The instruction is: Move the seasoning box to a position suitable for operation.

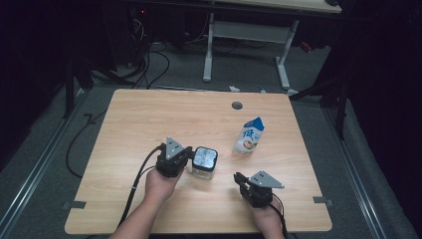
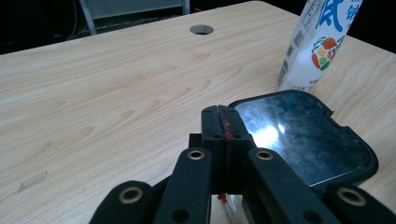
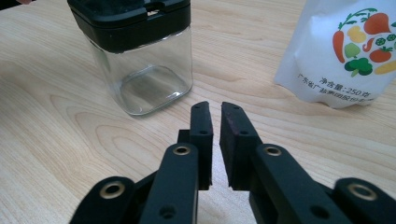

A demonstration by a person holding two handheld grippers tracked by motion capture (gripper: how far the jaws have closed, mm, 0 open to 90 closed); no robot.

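Nearest us, we are keeping our left gripper (image 2: 223, 122) closed beside the upright jar (image 1: 204, 163), lid (image 2: 303, 135) facing up; our right gripper (image 3: 215, 116) is standing slightly parted, empty.

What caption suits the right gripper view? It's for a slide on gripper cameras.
Right gripper, jaws slightly apart and empty, faces a clear black-lidded jar and a white pouch on the wooden table.
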